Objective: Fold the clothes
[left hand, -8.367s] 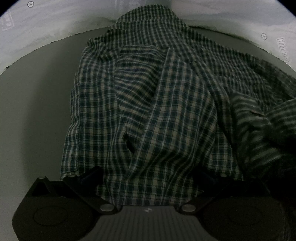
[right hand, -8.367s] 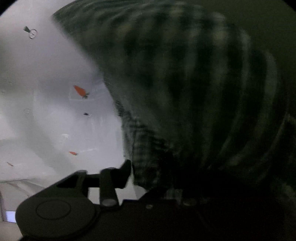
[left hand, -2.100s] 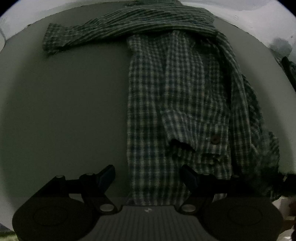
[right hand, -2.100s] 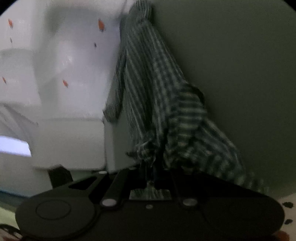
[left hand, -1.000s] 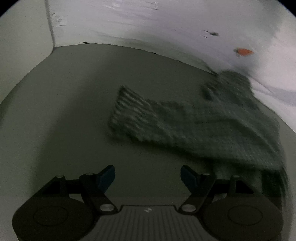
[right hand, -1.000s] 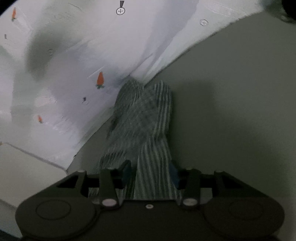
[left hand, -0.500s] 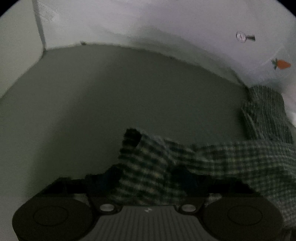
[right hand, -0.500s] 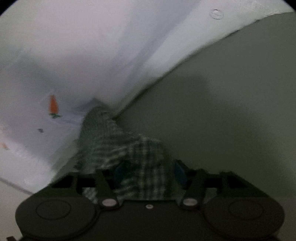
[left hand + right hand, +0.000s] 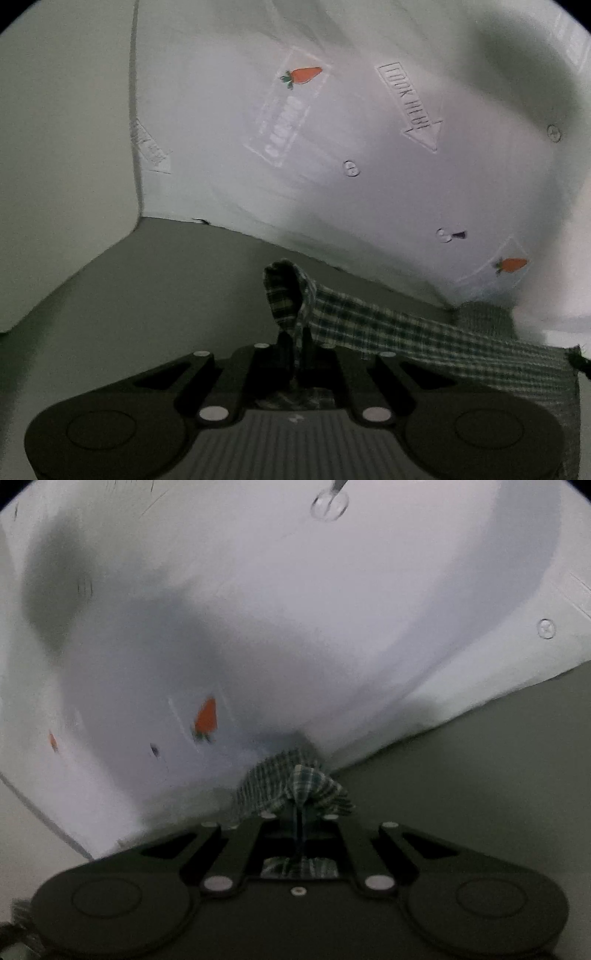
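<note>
A dark green and white plaid shirt (image 9: 424, 332) lies on the grey-green table (image 9: 147, 288). In the left wrist view it stretches from my left gripper (image 9: 293, 343) away to the right, along the table's back edge. My left gripper is shut on a bunched end of the shirt, which sticks up between the jaws. In the right wrist view my right gripper (image 9: 300, 823) is shut on another bunched end of the shirt (image 9: 295, 779), close to the wall. Most of the shirt is out of view.
A white plastic sheet with carrot prints (image 9: 303, 75) and printed arrows covers the wall behind the table. A plain wall (image 9: 62, 147) meets it at the left corner. In the right wrist view bare table (image 9: 480, 768) lies to the right.
Both grippers have closed on the shirt's ends, which half a second ago lay between open jaws. Both views have tilted up toward the wall.
</note>
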Action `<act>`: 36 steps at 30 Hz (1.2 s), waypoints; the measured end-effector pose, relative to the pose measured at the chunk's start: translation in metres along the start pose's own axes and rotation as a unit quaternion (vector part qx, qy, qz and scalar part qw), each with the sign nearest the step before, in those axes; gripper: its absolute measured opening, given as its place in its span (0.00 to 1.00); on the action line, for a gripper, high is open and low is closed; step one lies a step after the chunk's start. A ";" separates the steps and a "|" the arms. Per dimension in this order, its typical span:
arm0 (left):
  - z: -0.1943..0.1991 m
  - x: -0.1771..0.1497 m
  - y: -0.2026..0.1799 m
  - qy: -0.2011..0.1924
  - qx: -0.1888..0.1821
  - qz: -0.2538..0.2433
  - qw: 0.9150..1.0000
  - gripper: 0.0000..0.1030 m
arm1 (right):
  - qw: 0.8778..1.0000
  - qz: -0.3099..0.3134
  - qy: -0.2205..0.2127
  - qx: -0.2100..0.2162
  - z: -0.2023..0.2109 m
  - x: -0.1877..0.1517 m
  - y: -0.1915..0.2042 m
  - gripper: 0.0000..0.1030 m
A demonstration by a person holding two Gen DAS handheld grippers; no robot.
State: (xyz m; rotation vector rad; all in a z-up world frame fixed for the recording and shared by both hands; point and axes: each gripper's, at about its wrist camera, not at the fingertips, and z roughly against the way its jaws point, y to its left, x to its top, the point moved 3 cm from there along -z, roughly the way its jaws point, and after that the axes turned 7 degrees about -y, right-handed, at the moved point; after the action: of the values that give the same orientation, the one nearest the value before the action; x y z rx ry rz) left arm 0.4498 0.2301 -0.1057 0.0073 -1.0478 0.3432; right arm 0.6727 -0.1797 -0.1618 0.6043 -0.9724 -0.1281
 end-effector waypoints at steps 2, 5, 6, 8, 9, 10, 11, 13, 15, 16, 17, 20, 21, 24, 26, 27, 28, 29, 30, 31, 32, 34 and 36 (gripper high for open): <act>-0.019 -0.017 0.007 0.028 0.016 0.003 0.999 0.05 | 1.000 0.001 0.024 -0.019 -0.020 -0.012 -0.001 0.05; -0.054 -0.050 0.018 0.084 0.038 0.013 0.996 0.05 | 0.997 0.019 0.055 -0.055 -0.037 -0.026 -0.001 0.17; -0.065 -0.059 0.021 0.102 0.046 0.011 0.994 0.06 | 0.996 0.023 0.059 -0.060 -0.036 -0.027 -0.001 0.26; -0.082 -0.072 0.024 0.132 0.061 0.008 0.989 0.08 | 0.995 0.032 0.060 -0.070 -0.029 -0.027 -0.002 0.41; -0.086 -0.075 0.024 0.141 0.068 0.005 0.988 0.13 | 0.995 0.036 0.052 -0.074 -0.018 -0.024 -0.003 0.44; -0.088 -0.076 0.024 0.144 0.075 0.001 0.987 0.18 | 0.995 0.037 0.044 -0.077 -0.008 -0.019 -0.004 0.46; -0.086 -0.075 0.024 0.143 0.079 -0.004 0.986 0.20 | 0.996 0.035 0.037 -0.079 0.003 -0.015 -0.005 0.48; -0.074 -0.072 0.025 0.132 0.078 -0.006 0.988 0.25 | 0.997 0.016 0.021 -0.078 0.032 -0.009 -0.012 0.48; -0.055 -0.069 0.025 0.118 0.067 0.009 0.991 0.30 | 0.997 -0.010 0.012 -0.074 0.064 -0.011 -0.022 0.48; -0.045 -0.068 0.026 0.112 0.060 0.019 0.992 0.33 | 0.997 -0.021 0.009 -0.073 0.082 -0.015 -0.027 0.48; -0.034 -0.069 0.025 0.108 0.050 0.030 0.992 0.34 | 0.997 -0.030 0.008 -0.074 0.101 -0.022 -0.032 0.47; -0.001 -0.080 0.021 0.103 0.025 0.048 0.993 0.40 | 0.996 -0.055 0.014 -0.075 0.156 -0.052 -0.044 0.40; 0.012 -0.087 0.018 0.107 0.014 0.053 0.993 0.40 | 0.995 -0.065 0.019 -0.071 0.174 -0.064 -0.047 0.36; 0.046 -0.113 0.009 0.131 -0.034 0.058 0.989 0.40 | 0.994 -0.078 0.053 -0.056 0.204 -0.102 -0.050 0.29; 0.060 -0.133 -0.001 0.151 -0.062 0.043 0.986 0.40 | 0.992 -0.085 0.078 -0.045 0.222 -0.128 -0.051 0.29; 0.070 -0.145 -0.008 0.165 -0.081 0.033 0.982 0.40 | 0.991 -0.089 0.090 -0.040 0.231 -0.141 -0.052 0.29; 0.080 -0.156 -0.016 0.177 -0.101 0.023 0.979 0.42 | 0.990 -0.093 0.103 -0.035 0.240 -0.153 -0.052 0.29; 0.090 -0.167 -0.023 0.188 -0.119 0.013 0.975 0.43 | 0.988 -0.096 0.115 -0.029 0.248 -0.166 -0.053 0.29; 0.098 -0.177 -0.030 0.197 -0.135 0.003 0.971 0.45 | 0.987 -0.099 0.126 -0.024 0.254 -0.176 -0.052 0.29; 0.105 -0.186 -0.035 0.204 -0.148 -0.004 0.968 0.45 | 0.985 -0.101 0.135 -0.018 0.258 -0.184 -0.051 0.29; 0.112 -0.195 -0.041 0.211 -0.161 -0.011 0.964 0.45 | 0.984 -0.103 0.143 -0.013 0.262 -0.192 -0.050 0.29; 0.124 -0.211 -0.049 0.222 -0.183 -0.015 0.958 0.45 | 0.983 -0.101 0.155 -0.008 0.269 -0.204 -0.050 0.29; 0.134 -0.224 -0.055 0.233 -0.204 -0.010 0.951 0.45 | 0.981 -0.098 0.165 -0.005 0.276 -0.214 -0.050 0.29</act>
State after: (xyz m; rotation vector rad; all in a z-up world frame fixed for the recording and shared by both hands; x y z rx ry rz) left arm 0.2508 0.0940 -0.2193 -0.4161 -0.6319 0.0934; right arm 0.3362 -0.2600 -0.2319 0.6870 -0.5901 -0.2012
